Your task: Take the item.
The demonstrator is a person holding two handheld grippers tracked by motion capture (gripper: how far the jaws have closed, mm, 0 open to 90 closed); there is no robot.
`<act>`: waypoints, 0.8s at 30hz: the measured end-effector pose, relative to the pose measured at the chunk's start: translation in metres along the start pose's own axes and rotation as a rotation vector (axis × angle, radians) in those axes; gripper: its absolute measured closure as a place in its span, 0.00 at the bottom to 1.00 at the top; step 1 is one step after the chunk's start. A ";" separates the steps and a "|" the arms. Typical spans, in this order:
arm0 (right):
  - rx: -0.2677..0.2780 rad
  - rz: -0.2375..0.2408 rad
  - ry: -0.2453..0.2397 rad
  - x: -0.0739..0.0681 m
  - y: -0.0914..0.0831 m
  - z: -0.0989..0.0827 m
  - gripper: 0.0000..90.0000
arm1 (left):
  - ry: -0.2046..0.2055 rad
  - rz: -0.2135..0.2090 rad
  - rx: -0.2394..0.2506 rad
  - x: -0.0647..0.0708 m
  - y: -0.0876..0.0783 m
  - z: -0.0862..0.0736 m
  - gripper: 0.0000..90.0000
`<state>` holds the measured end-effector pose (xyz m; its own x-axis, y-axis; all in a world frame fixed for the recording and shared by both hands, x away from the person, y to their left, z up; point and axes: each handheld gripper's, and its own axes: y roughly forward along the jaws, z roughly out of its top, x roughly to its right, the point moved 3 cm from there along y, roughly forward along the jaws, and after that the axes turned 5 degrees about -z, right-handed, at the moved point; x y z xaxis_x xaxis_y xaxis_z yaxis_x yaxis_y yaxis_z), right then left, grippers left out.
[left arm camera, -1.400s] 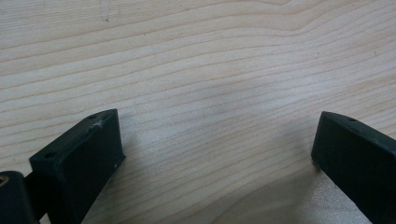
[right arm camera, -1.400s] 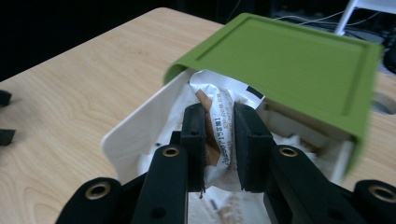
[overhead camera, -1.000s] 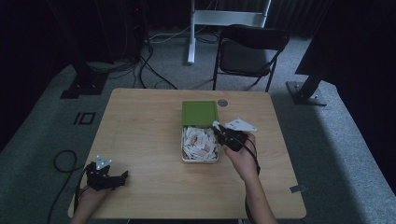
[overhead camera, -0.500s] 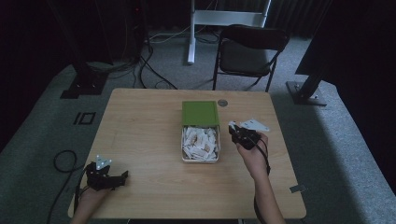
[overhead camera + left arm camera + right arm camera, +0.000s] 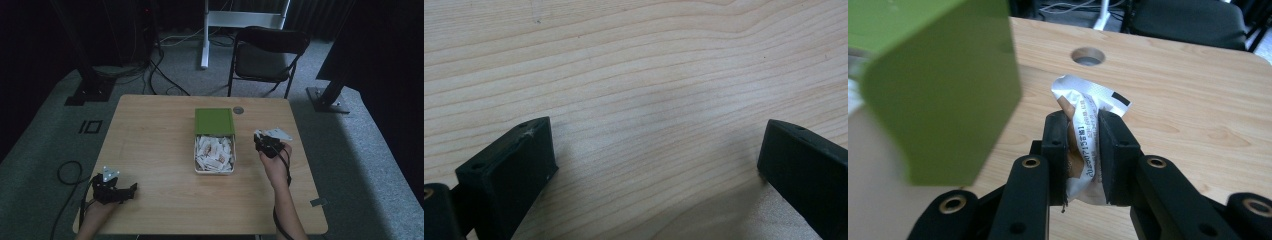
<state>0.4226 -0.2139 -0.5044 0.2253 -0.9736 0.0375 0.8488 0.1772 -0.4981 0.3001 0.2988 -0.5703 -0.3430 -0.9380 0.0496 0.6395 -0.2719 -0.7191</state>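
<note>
Your right tool [image 5: 1083, 150] is gripping a white-and-brown sachet [image 5: 1087, 115] between its jaws, just right of the green-lidded tin [image 5: 214, 141] of sachets on the desk [image 5: 155, 135]. Your left tool [image 5: 116, 190] is resting spread wide, holding nothing, at the desk's near left corner.

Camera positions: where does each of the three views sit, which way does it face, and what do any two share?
High view: above the person's side, looking forward and down on the table; both forearms, left gripper, right gripper.
Left gripper view: on that gripper, facing bare wood between open jaws.
Right gripper view: on that gripper, facing the far edge; jaws shut on a sachet.
Shared: green lid and table hole.
</note>
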 end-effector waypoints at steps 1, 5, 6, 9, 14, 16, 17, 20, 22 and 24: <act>-0.009 0.007 0.001 0.001 0.003 -0.002 0.84 | 0.000 0.000 0.000 0.000 0.000 0.000 0.03; -0.021 0.001 0.011 0.006 0.013 -0.005 0.84 | 0.000 0.000 0.000 0.000 0.000 0.000 0.03; -0.026 -0.006 0.014 0.007 0.016 -0.006 0.84 | 0.000 0.000 0.000 0.000 0.000 0.000 0.03; -0.032 -0.022 0.017 0.011 0.023 -0.006 0.84 | 0.000 0.000 0.000 0.000 0.000 0.000 0.03; -0.050 -0.051 0.017 0.015 0.035 -0.005 0.84 | 0.000 0.000 0.000 0.000 0.000 0.000 0.03; -0.054 -0.052 0.024 0.017 0.040 -0.004 0.84 | 0.000 0.000 0.000 0.000 0.000 0.000 0.03; -0.057 -0.058 0.023 0.019 0.042 -0.004 0.84 | 0.000 0.000 0.000 0.000 0.000 0.000 0.03; -0.048 -0.065 0.041 0.022 0.049 -0.003 0.84 | 0.000 0.000 0.000 0.000 0.000 0.000 0.03; -0.046 -0.058 0.035 0.022 0.053 -0.003 0.84 | 0.000 0.000 0.000 0.000 0.000 0.000 0.03; -0.057 -0.063 0.044 0.022 0.059 -0.004 0.84 | 0.000 0.000 0.000 0.000 0.000 0.000 0.03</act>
<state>0.4757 -0.2259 -0.5368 0.1506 -0.9880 0.0329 0.8316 0.1086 -0.5447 0.3001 0.2988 -0.5703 -0.3431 -0.9380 0.0497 0.6395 -0.2720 -0.7191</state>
